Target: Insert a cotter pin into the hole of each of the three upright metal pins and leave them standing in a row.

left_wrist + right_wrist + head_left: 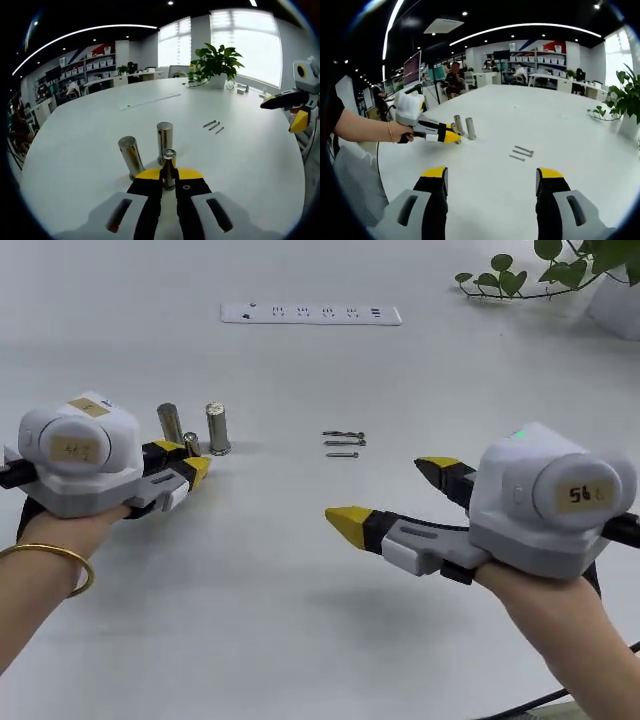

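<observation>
While none of the three cotter pins (343, 443) looks fitted yet, they lie side by side on the table (300, 630), approx. midway betw. our two grippers and well apart from both. Three upright metal pins (217, 428) stand in a cluster to the left. The nearest pin (168, 162), slimmer than the other two, sits betw. the fingers (146, 175) of the left gripper (168, 184). These are closed right down on its shank, low on the body. We can't tell whether its base rests on the table or is just off it. The other two pins stand free just beyond the yellow tips, one just beside a tip and apparently not touching.

The right gripper (390, 495) hovers over bare table w/ its fingers (434, 186) spread wide and nothing in them, aimed roughly toward the cotter pins. Farther back on the table lies a white power strip (310, 314), and a plant (540, 270) is at far right, both well clear of the work.

Risks from here, as we judge them:
- **Pickup:** the cotter pins are thin and lie flat and close together, so a blunt pinch could skate them away or lift two at once.
- **Hole direction:** we can't see the cross-hole, so if it faces the wrong way the cotter pin will jab the shank instead of entering.
- **Neighbours:** any twist or swing of the left gripper could knock over the two free pins, as they stand so near its tips.
</observation>
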Demonstrator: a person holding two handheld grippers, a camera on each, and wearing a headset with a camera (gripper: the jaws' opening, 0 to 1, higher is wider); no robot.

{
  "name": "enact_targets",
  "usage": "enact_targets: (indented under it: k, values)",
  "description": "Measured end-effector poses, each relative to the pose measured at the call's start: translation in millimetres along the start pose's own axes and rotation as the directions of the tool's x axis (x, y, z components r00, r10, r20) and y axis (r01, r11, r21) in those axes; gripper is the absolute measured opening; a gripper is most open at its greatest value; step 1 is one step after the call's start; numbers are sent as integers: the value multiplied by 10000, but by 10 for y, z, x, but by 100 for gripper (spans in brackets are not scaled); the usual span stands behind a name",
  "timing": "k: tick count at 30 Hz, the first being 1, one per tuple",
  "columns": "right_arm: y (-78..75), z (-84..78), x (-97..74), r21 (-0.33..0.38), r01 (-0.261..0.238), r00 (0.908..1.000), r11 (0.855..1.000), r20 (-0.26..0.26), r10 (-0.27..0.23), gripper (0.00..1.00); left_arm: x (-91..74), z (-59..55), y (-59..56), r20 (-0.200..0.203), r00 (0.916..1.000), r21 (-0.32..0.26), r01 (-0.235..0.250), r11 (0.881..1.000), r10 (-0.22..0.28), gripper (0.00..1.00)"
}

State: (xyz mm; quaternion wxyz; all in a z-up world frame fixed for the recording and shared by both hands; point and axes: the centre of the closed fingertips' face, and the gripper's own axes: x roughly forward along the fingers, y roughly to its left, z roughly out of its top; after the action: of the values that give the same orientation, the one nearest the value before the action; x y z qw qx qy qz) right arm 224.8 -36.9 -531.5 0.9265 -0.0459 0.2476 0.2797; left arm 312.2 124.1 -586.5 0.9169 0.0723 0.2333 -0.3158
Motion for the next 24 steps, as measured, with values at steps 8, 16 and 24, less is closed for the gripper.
enact_targets:
  k: [8,16,24]
  values:
    - [-3,-81,-8,4,69,9997,10000,-228,-69,68,12,-3,24,0,9997,-242,-236,9994,236,6]
    - [-26,-81,-29,7,137,9997,9999,-201,-137,68,8,-7,5,-44,9990,-275,-435,9987,434,6]
    - [-10,-57,-35,-14,110,9999,9999,-109,-110,68,-45,5,-85,-163,9941,-308,-1073,9938,1068,6]
